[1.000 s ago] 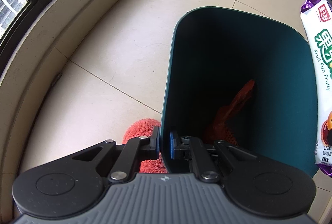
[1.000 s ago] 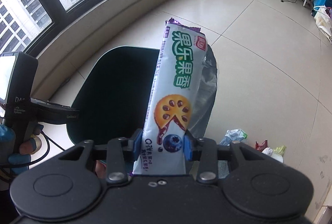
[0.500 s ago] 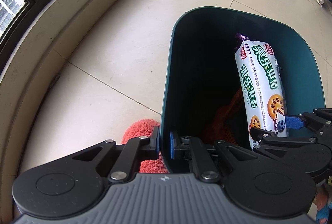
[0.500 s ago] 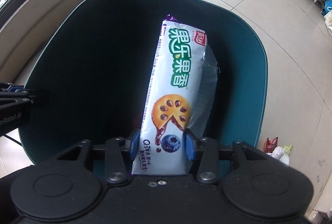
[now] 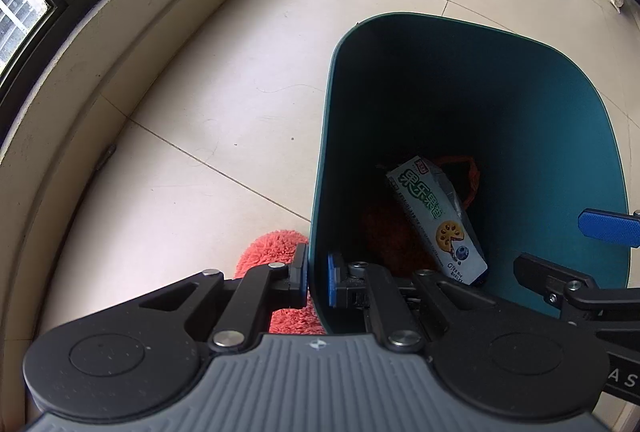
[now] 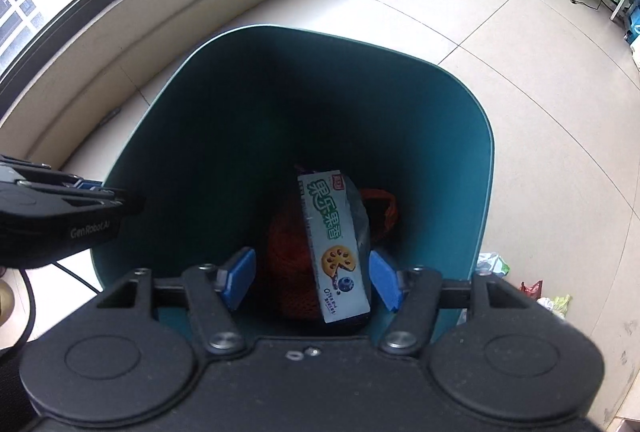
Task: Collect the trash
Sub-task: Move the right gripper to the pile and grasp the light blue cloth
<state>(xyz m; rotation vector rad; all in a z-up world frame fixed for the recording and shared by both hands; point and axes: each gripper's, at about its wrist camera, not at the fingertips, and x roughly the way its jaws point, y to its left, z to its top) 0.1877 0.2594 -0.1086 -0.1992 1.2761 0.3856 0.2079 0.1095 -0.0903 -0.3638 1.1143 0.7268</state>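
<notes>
I am pinching the near wall of the dark teal plastic trash bin (image 5: 520,120) with my left gripper (image 5: 317,274), one blue pad outside and one inside the rim, clamped tight. My right gripper (image 6: 312,278) is hanging over the bin's mouth, its jaws opening with nothing pressed between them. Below and ahead of those pads, the long white snack wrapper with green lettering and a cookie picture (image 6: 334,244) is lying inside the bin, resting on crumpled orange mesh netting (image 6: 288,268) at the bottom.

One bin (image 6: 478,168), one biscuit packet (image 6: 334,244), one orange net bag (image 6: 288,252).
</notes>
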